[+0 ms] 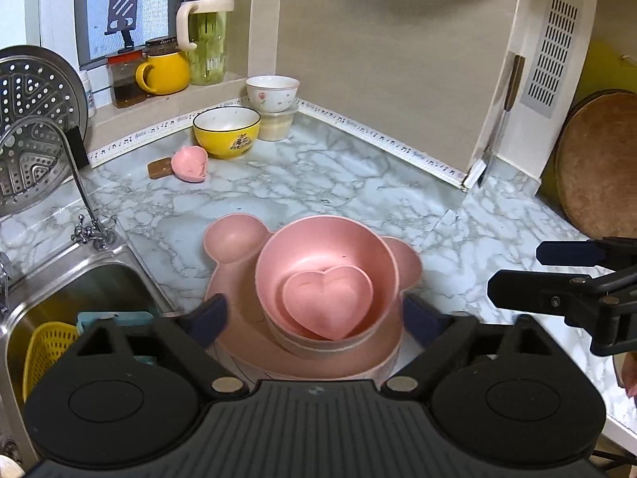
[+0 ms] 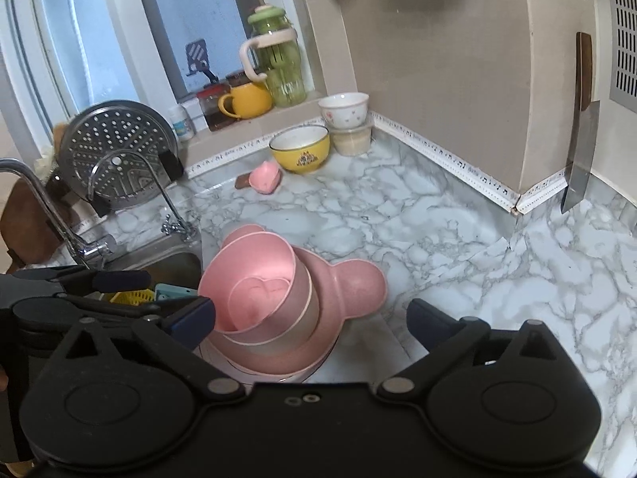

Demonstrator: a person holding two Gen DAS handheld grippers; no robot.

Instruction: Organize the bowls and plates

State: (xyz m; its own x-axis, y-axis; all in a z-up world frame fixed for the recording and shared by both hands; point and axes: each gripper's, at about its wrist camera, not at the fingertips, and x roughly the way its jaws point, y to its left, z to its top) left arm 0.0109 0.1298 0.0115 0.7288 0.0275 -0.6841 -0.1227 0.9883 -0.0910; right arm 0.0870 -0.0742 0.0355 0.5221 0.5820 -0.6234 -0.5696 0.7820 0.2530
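A pink bear-shaped plate [image 1: 235, 239] [image 2: 358, 283] lies on the marble counter by the sink. A pink round bowl [image 1: 318, 251] [image 2: 254, 263] is stacked on it, with a pink heart-shaped dish [image 1: 328, 300] [image 2: 258, 298] inside. My left gripper [image 1: 314, 318] is open, its fingers on either side of the stack. My right gripper [image 2: 310, 318] is open and empty, just right of the stack; it also shows in the left wrist view [image 1: 529, 275]. A second pink heart dish [image 1: 190, 163] [image 2: 264, 175], a yellow bowl [image 1: 227, 131] [image 2: 300, 149] and a white flowered bowl [image 1: 272, 93] [image 2: 343, 109] stand at the back.
A steel sink [image 1: 59, 290] with a tap [image 1: 75, 171] and a yellow basket [image 1: 43, 350] is at the left. A steamer tray [image 2: 115, 155] leans behind it. Jars and a yellow mug [image 1: 165, 71] fill the windowsill. A cleaver [image 2: 579, 159] hangs on the right wall. A round wooden board [image 1: 601, 163] leans at right.
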